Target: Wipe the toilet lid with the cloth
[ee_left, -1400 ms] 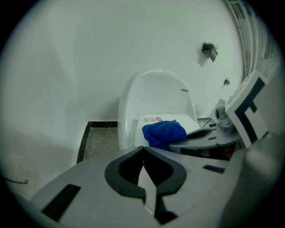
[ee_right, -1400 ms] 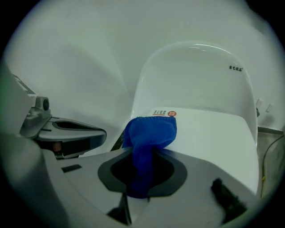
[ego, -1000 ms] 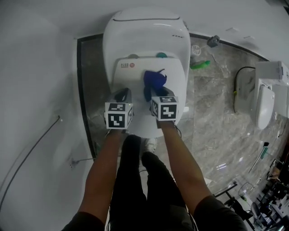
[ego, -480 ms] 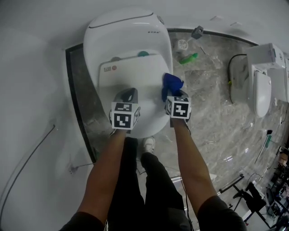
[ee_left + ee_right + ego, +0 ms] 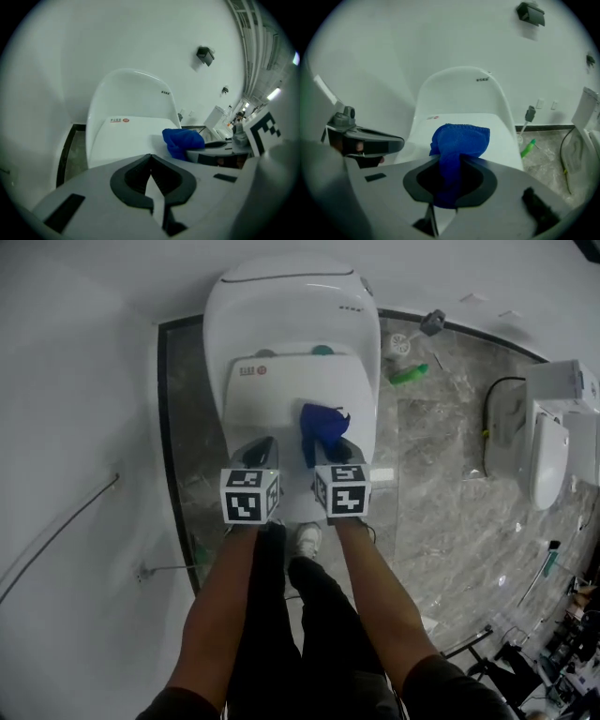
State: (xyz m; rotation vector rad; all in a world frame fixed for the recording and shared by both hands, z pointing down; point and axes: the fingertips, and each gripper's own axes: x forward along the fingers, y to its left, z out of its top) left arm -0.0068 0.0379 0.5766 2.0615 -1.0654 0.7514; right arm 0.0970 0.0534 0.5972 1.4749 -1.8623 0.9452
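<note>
Right claw [image 5: 449, 183] grasping the blue cloth [image 5: 459, 138], which sits bunched over the right half of the toilet lid [image 5: 272, 399], toward its front edge. Left claw [image 5: 151, 174] clenched on nothing, over the lid's front-left, beside the cloth.

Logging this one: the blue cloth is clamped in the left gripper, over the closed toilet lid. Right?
Wrong gripper: the blue cloth is clamped in the right gripper, as the right gripper view shows. The left gripper is shut on nothing. The cloth is over the closed toilet lid, as stated.
</note>
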